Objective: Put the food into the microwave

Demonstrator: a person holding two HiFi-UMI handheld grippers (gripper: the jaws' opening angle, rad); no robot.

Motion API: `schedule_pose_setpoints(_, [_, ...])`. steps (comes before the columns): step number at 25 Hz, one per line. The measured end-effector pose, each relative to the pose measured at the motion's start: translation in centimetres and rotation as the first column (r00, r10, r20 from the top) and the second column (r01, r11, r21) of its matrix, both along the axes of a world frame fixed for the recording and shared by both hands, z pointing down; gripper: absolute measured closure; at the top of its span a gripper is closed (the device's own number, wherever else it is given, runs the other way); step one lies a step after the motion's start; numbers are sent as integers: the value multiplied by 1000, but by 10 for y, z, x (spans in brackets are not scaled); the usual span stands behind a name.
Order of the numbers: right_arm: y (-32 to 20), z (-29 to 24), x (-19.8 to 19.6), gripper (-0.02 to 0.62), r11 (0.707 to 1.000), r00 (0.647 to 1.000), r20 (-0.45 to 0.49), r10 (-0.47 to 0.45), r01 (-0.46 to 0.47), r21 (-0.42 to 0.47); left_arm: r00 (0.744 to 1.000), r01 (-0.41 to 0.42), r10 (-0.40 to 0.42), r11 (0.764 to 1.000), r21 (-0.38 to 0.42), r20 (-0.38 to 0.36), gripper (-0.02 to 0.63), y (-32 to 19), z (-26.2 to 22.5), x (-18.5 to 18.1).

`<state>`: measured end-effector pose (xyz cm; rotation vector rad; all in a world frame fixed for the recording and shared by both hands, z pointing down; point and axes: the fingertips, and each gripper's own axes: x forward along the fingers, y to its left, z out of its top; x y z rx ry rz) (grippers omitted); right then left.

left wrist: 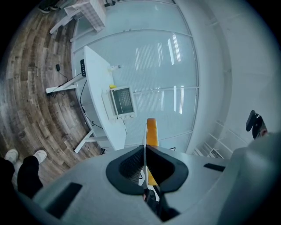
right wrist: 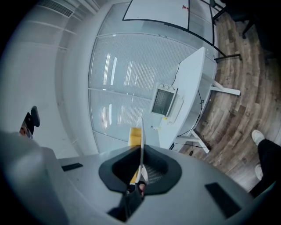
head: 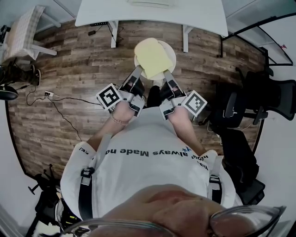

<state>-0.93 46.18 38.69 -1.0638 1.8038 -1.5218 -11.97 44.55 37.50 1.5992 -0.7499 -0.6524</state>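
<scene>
**Plate held by two thin rim grips, well short of the microwave**

The table (head: 152, 14) sits at 12 o'clock from me, across open floor (head: 69, 69). On it stands the microwave (left wrist: 120, 102), well apart from the load. I can't tell from here whether its door is open. If it is shut, both claws are busy and nothing is free to pull it.

The plate (head: 170, 50) hangs in the air between me and the table, with nothing under it. The food (head: 151, 58), a flat yellow slab, lies on it and covers most of it, reaching past the rim at 11 o'clock.

The left gripper (left wrist: 145, 151) is clenched on the rim at about 7 o'clock. The right gripper (right wrist: 141, 154) is clenched on it at about 5 o'clock. Both bite only the near edge, so the far side hangs unsupported.

My worries, biggest first:
- The plate could pivot down at 12 o'clock if either pinch slackens, and the whole load would drop to the floor.
- If my two hands drift out of step, the rim twists in the pads and could slip out.
- Any tilt forward, and the slab could slide off, since nothing holds it.
- A cable (head: 69, 99) trails on the floor at 9 o'clock, clear of the straight path.
</scene>
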Motion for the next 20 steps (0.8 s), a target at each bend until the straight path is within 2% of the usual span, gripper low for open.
schedule_pose_setpoints(6, [-54, -4, 22, 572, 1000, 1000, -2, -8, 8, 19, 1000, 4, -4, 1000, 8, 1, 591, -53, -3, 22])
schedule_pose_setpoints(11, [-131, -3, 61, 572, 1000, 1000, 2, -14, 14, 7, 1000, 6, -6, 1000, -1, 15, 591, -130, -4, 61])
schedule_pose_setpoints(18, [-146, -8, 69, 572, 999, 1000, 5, -17, 16, 33, 1000, 15, -15, 1000, 19, 10, 591, -143, -9, 68])
schedule_pose_setpoints(20, [-163, -9, 82, 572, 999, 1000, 8, -19, 18, 37, 1000, 16, -16, 1000, 24, 12, 591, -160, -10, 81])
